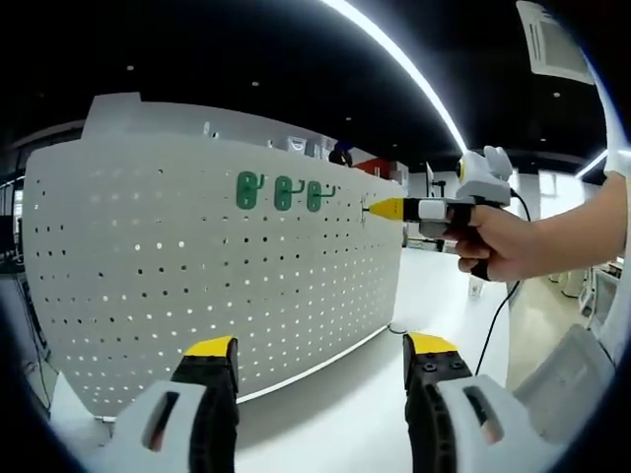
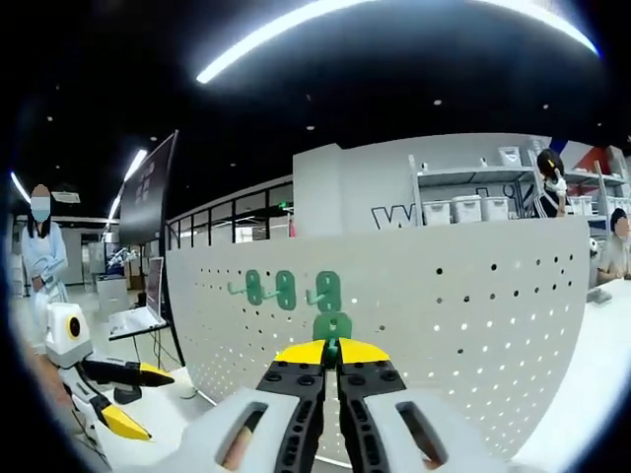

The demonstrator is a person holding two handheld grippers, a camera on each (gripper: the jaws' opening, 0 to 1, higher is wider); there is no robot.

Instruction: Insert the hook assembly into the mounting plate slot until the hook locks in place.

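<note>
A white perforated mounting plate (image 1: 197, 276) stands upright on the table, with three green hooks (image 1: 284, 192) hung in a row near its top. My right gripper (image 1: 377, 208), held by a hand, has its yellow tips against the plate just right of that row. In the right gripper view the jaws (image 2: 332, 347) are shut on a fourth green hook (image 2: 332, 325), pressed at the plate (image 2: 444, 305) below the rightmost hung hook (image 2: 326, 291). My left gripper (image 1: 320, 350) stands open with nothing in it, back from the plate; it appears too at the left (image 2: 136, 396).
The plate rests on a white table (image 1: 444, 296) with free room to its right. A cable (image 1: 498, 320) hangs from the right gripper. Behind the plate are shelves with bins (image 2: 473, 207), a laptop (image 2: 138, 320) and a person (image 2: 39, 261) at the left.
</note>
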